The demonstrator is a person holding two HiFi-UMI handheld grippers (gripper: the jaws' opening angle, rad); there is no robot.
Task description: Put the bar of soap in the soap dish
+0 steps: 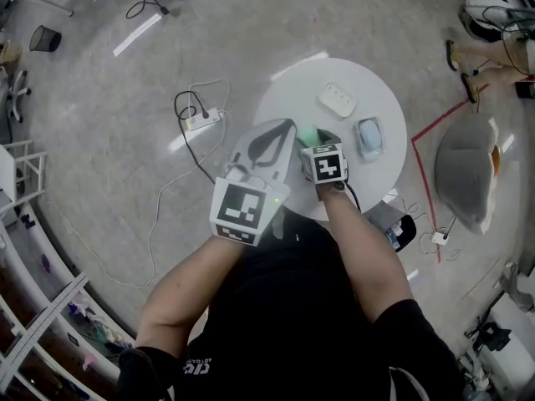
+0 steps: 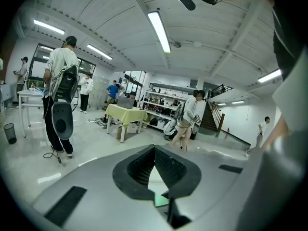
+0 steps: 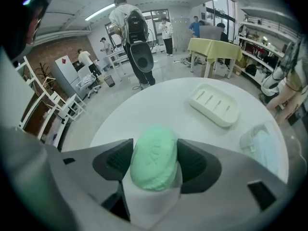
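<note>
A pale green bar of soap (image 3: 153,155) sits between the jaws of my right gripper (image 3: 155,170), which is shut on it. In the head view the soap (image 1: 307,134) shows just ahead of the right gripper (image 1: 318,139), over the near part of the round white table (image 1: 288,98). The empty white soap dish (image 1: 337,99) lies farther on, toward the table's far side; in the right gripper view the dish (image 3: 214,105) is ahead and to the right. My left gripper (image 1: 282,129) hovers beside the right one, raised, its jaws (image 2: 155,149) shut on nothing.
A clear container with a blue inside (image 1: 369,137) stands at the table's right, close to the dish. On the floor lie a power strip with cables (image 1: 203,121), a red tape line (image 1: 425,170) and a grey cushion-like object (image 1: 464,174). Several people stand farther off.
</note>
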